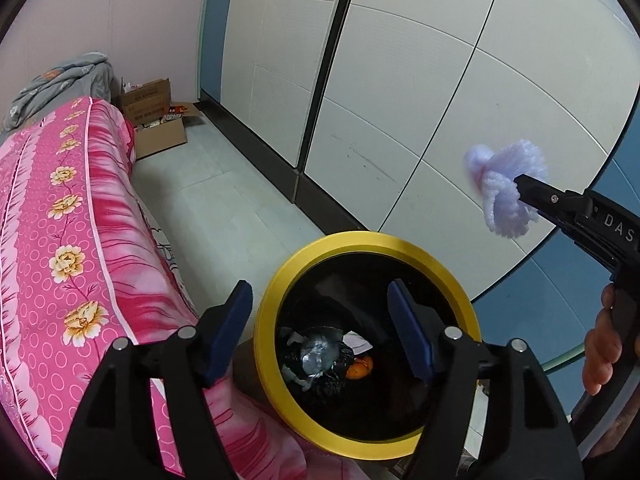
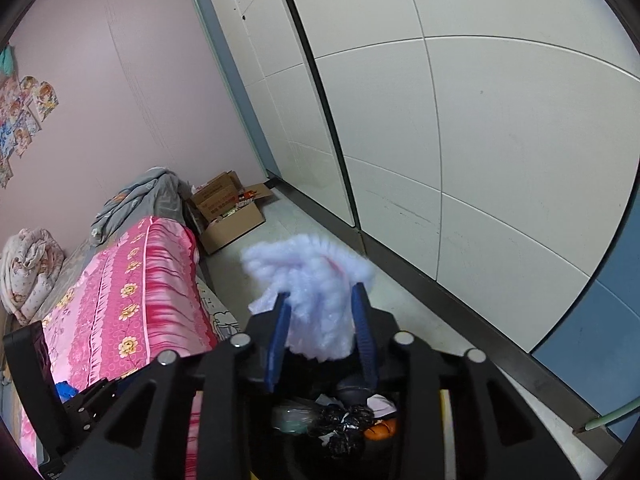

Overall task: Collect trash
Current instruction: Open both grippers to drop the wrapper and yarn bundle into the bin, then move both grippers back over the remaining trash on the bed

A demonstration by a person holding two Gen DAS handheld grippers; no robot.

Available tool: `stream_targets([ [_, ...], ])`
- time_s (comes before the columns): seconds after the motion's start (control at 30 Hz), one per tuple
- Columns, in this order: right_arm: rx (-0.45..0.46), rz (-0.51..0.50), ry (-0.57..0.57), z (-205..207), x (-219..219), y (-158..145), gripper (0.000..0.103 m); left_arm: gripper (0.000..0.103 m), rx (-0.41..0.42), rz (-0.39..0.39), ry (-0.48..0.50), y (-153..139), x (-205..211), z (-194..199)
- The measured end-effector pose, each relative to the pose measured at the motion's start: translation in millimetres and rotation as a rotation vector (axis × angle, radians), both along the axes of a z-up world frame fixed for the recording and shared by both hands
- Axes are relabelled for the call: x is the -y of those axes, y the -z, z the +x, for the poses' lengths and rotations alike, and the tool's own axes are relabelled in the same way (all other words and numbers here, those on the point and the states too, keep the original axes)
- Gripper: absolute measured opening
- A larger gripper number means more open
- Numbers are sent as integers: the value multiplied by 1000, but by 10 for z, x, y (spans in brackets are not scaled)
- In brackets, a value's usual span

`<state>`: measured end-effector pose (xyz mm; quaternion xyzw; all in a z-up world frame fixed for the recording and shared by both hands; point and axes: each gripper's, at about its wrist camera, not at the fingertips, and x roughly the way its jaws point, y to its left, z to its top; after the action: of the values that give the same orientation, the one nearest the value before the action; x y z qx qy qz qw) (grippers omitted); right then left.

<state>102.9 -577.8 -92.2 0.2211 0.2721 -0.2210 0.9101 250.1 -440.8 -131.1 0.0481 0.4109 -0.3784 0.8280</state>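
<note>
Trash bin (image 1: 280, 280), black inside w/ yellow rim, stands on the floor (image 1: 224, 200) just beside the bed (image 1: 60, 240); taken as landmark. Left hand-held gripper (image 1: 320, 320) hangs over the bin mouth, jaws wide apart, nothing between the blue pads (image 1: 408, 328); one pad reads over the bin's near-bed rim, the other over the dark interior. Inside the bin, at the bottom: clear crumpled plastic (image 1: 318, 354), black bag scrap (image 1: 332, 380), sth orange (image 1: 360, 368), bits of white paper. Right hand-held gripper (image 1: 524, 192) sits above and to the wardrobe side of the bin, well apart from the rim in left wrist view; a person's hand (image 1: 604, 344) on its grip. Pale lilac fluffy wad (image 1: 504, 188) is at its tips; in right wrist view the wad (image 2: 316, 292) fills the gap between the blue pads (image 2: 280, 328), jaws partly parted, both pads against the fluff — looks held, not free. Bin contents show below that gripper (image 2: 320, 296). Beyond the bin along the floor: open cardboard boxes (image 1: 156, 120) at the bed's far end, against the pink wall (image 1: 140, 20). White panelled wardrobe (image 1: 400, 80) runs along the floor opposite the bed. Grey blanket (image 1: 60, 84) heaped at the bed's far end; pink floral cover over the rest.
</note>
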Motion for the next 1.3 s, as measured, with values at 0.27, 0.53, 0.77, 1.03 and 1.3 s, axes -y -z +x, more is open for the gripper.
stream_targets([
  [0.27,4,-5,23,-60,-44,-47,51,76,36,-9,-51,-148,-214,18],
  [0.53,21,-37,-16,-57,-295,-181,59,82,97,-17,-145,-403,-725,11],
  [0.77,64,-97,-131,34,-791,-438,73,85,139,-27,-230,-643,-1327,-37],
  [1.03,123,-132,-268,187,-1425,-697,83,87,215,-1,-338,-937,-2170,-158],
  [1.3,166,-151,-415,328,-2062,-891,87,88,246,27,-467,-1092,-3041,-262],
])
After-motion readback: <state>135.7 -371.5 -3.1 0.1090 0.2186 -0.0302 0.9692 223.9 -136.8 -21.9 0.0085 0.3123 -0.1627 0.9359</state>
